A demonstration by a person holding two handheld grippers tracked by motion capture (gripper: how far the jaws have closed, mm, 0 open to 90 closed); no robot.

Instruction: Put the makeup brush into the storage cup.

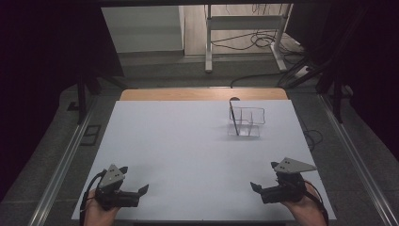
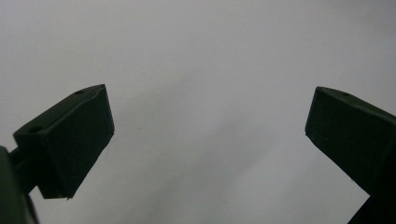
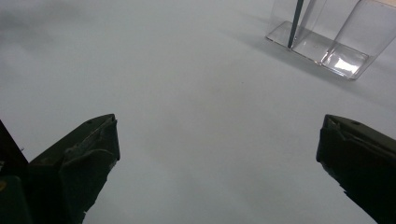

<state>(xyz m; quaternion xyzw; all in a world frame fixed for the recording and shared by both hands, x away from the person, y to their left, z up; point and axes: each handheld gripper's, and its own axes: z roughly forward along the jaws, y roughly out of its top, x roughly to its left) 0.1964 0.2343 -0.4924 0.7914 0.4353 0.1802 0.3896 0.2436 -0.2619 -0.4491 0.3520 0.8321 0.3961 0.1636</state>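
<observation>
A clear acrylic organizer stands on the white table, toward its far right part, with a dark pen leaning upright in its left compartment. Well nearer than the organizer, the left gripper rests at the table's near left edge, jaws spread apart and empty. The right gripper sits near-right of the organizer, jaws likewise wide apart, holding nothing.

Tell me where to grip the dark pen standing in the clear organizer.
Probably the upper shaft of the pen, above the clear organizer walls, coming from above with the right gripper. It leans in the left compartment, so its lower part is walled in; both grippers' jaws stand open.
</observation>
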